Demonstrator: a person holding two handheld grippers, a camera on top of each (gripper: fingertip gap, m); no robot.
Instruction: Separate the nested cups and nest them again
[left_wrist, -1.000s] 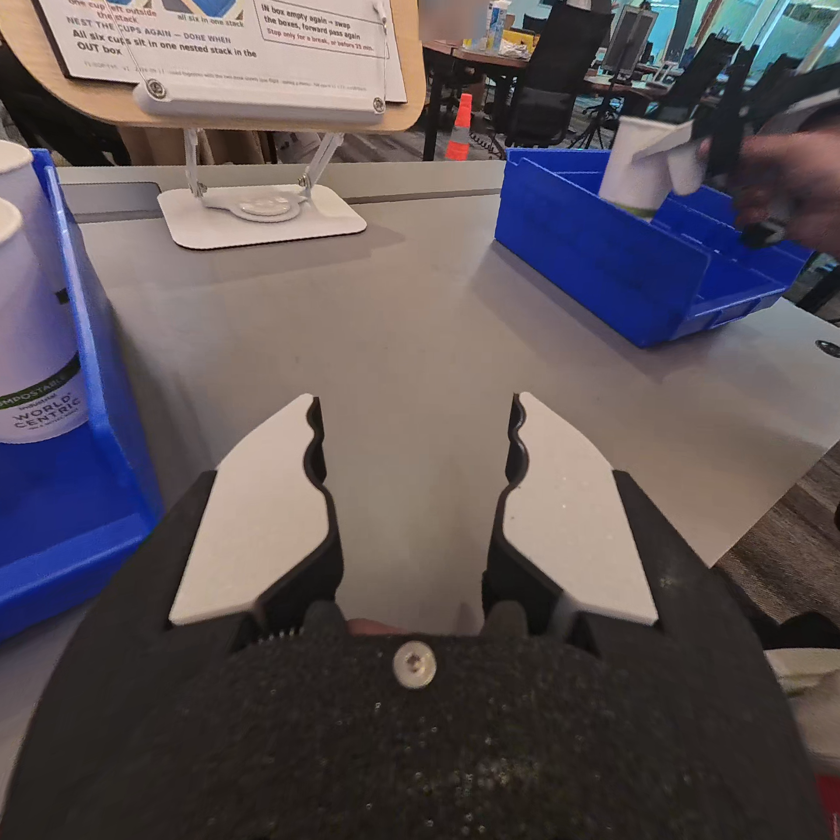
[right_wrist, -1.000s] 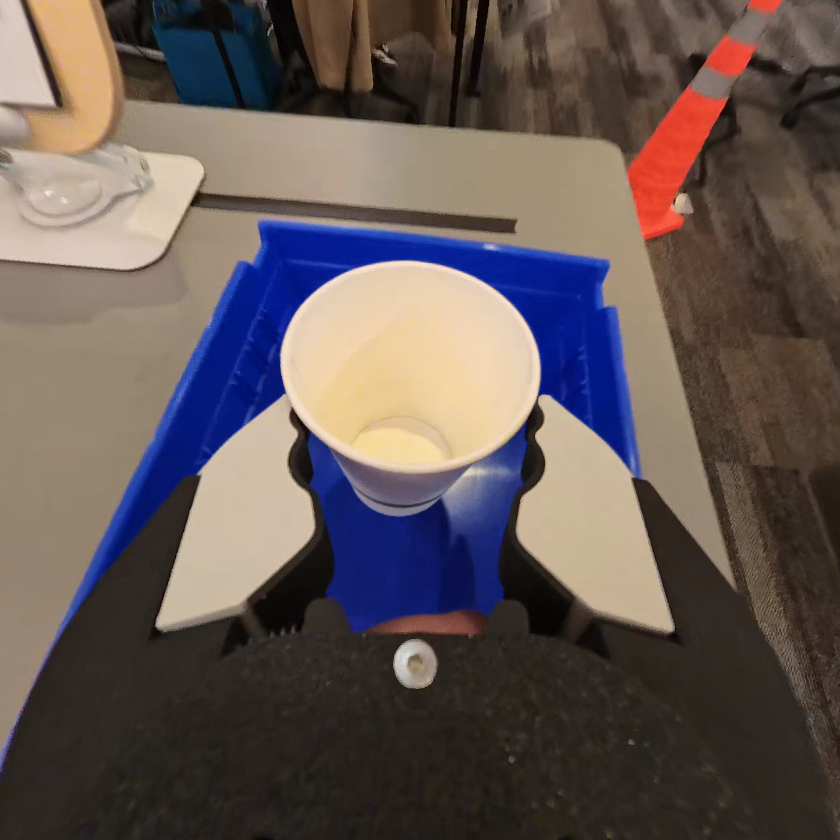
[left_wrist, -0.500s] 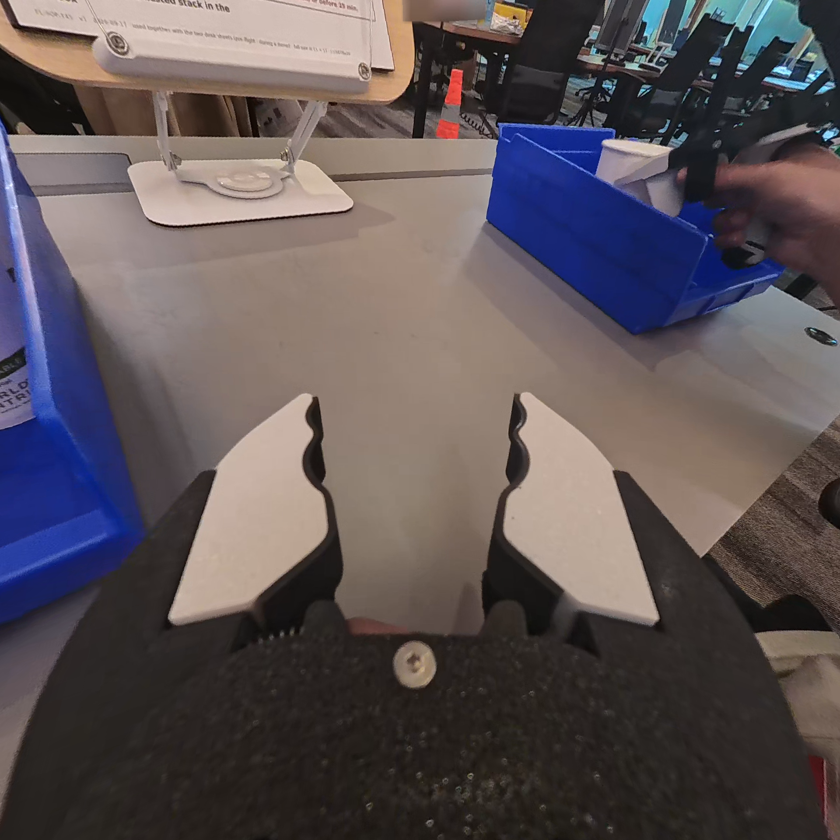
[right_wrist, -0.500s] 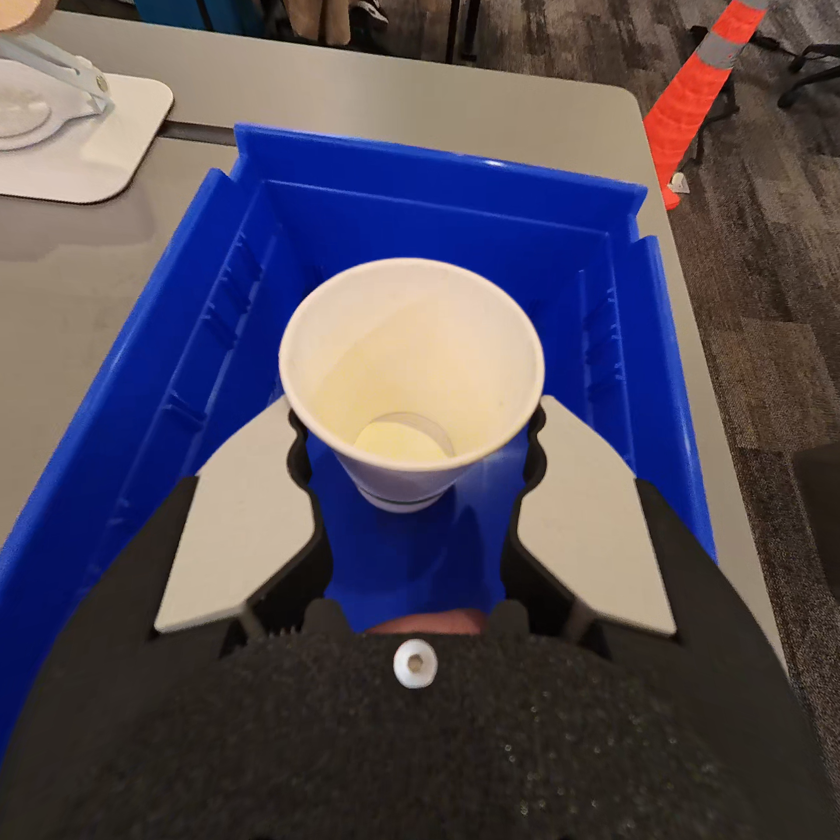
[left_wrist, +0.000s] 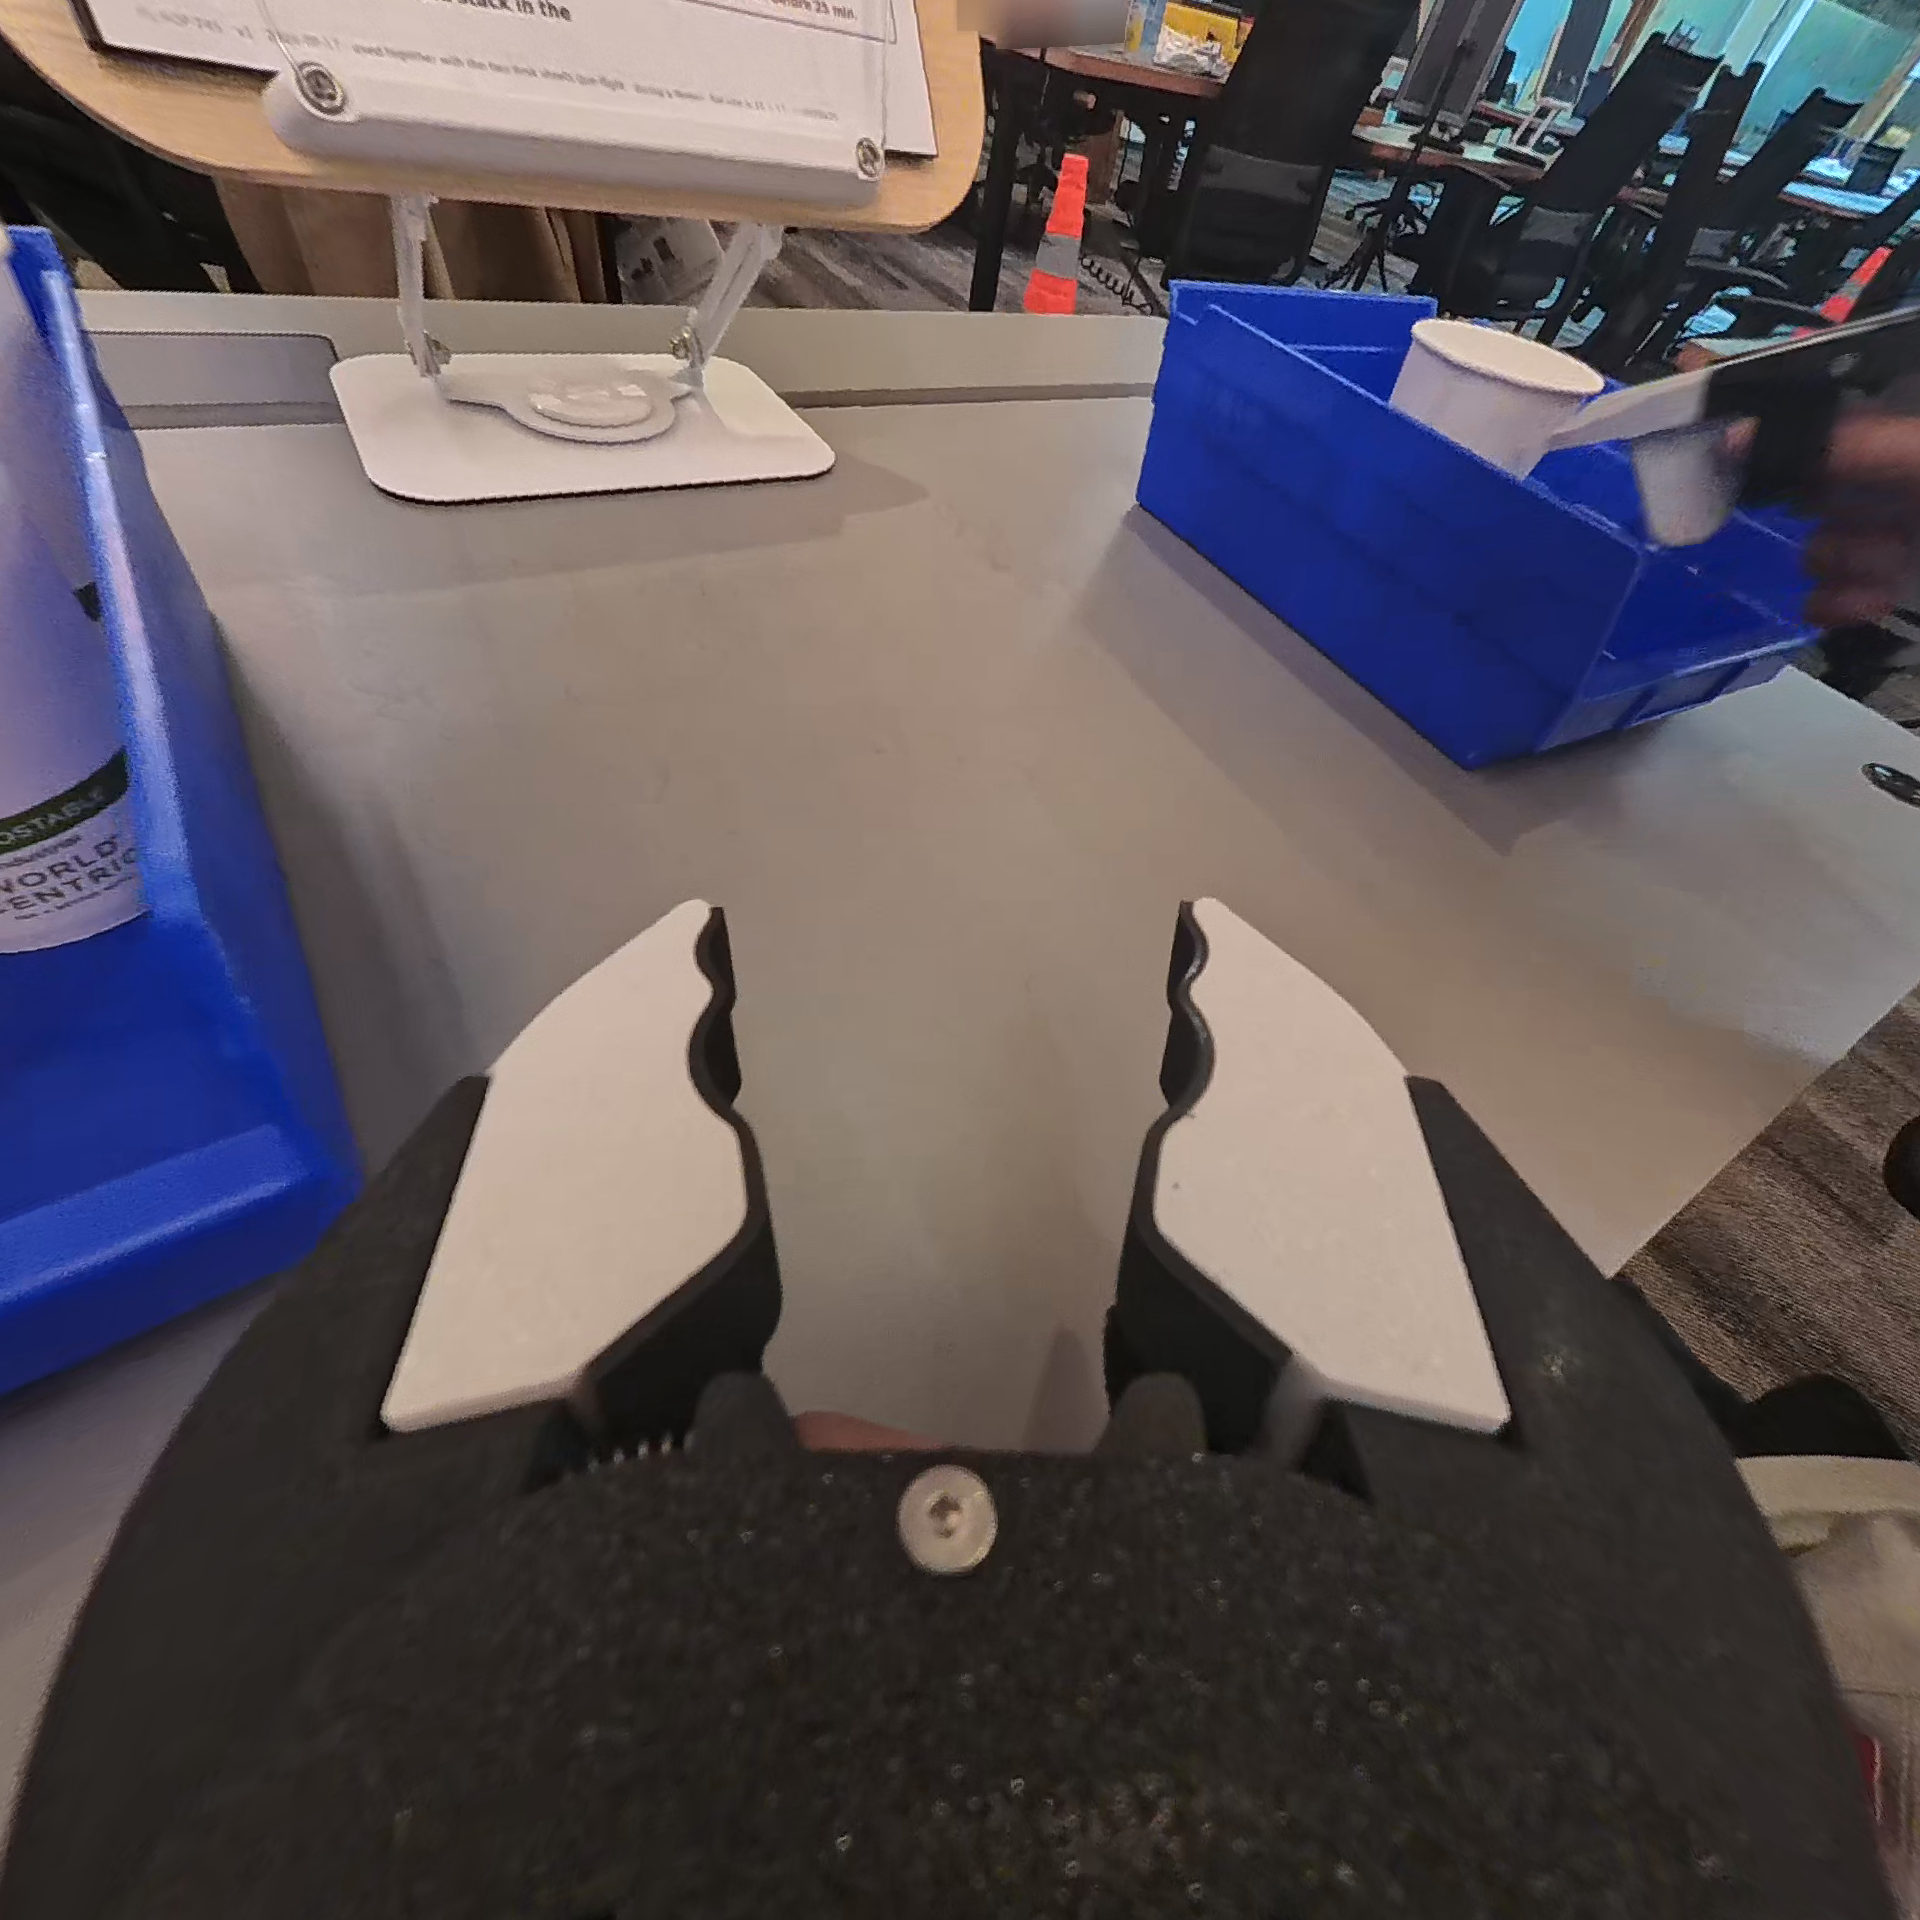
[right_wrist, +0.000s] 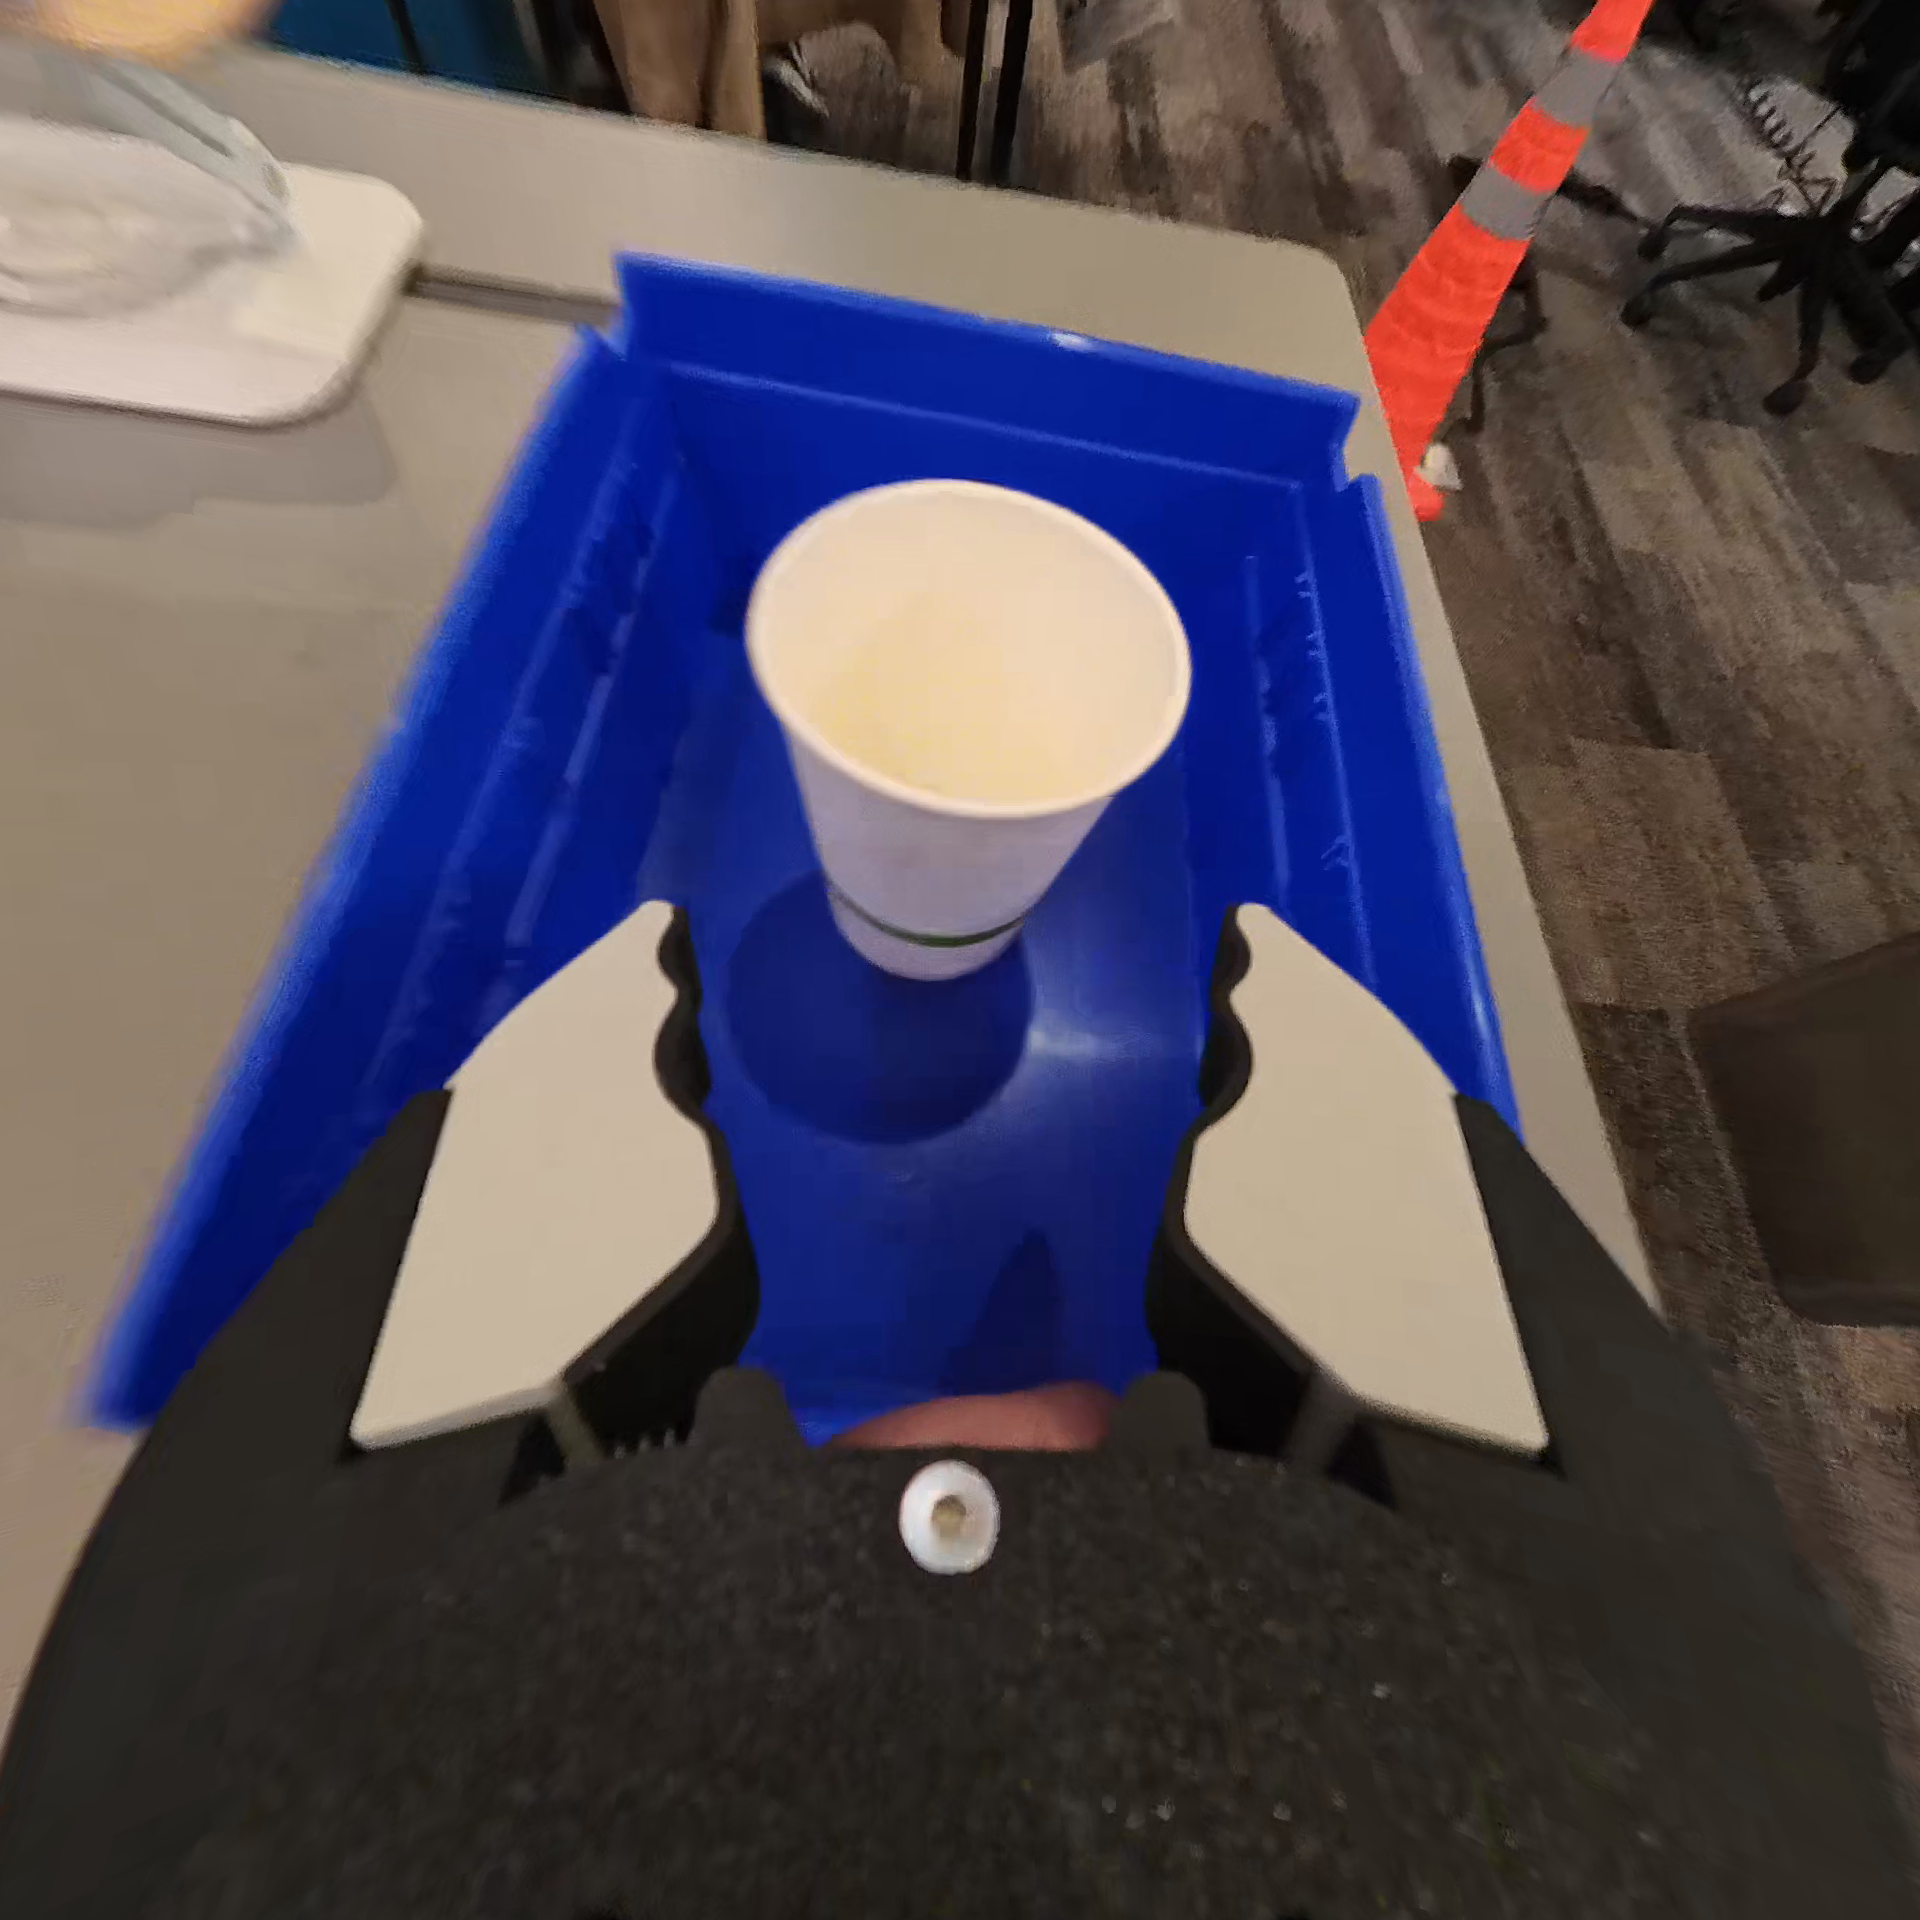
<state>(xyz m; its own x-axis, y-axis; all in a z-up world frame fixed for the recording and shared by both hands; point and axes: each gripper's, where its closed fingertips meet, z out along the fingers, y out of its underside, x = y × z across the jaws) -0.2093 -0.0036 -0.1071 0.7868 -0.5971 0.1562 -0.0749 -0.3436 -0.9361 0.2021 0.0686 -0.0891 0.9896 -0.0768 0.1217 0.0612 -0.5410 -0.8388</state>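
- A second ago the right gripper (right_wrist: 951, 935) was clamped on a white paper cup (right_wrist: 961, 727) above the blue bin (right_wrist: 499, 831); now the cup is free of it and stands upright on the bin floor, ahead of the fingertips.
- The right gripper's jaws are wide apart, with nothing between them. Neither finger touches the cup; only the blue floor of the bin shows in the gap.
- Seen from the left wrist camera, that same cup (left_wrist: 1486, 400) rises above the wall of the far bin (left_wrist: 1403, 582), and the right gripper (left_wrist: 1673, 447) sits just beside it, blurred, with a hand (left_wrist: 1870, 520) behind it.
- The left gripper (left_wrist: 951, 935) hangs over the bare grey table (left_wrist: 883, 727), as it did a second ago. Its jaws are spread wide and hold nothing.
- At the left edge of that view another white cup (left_wrist: 52, 727) stands inside a second blue bin (left_wrist: 187, 1039), well apart from the far bin.
- A white stand (left_wrist: 582, 426) holding a printed sheet sits at the back of the table.
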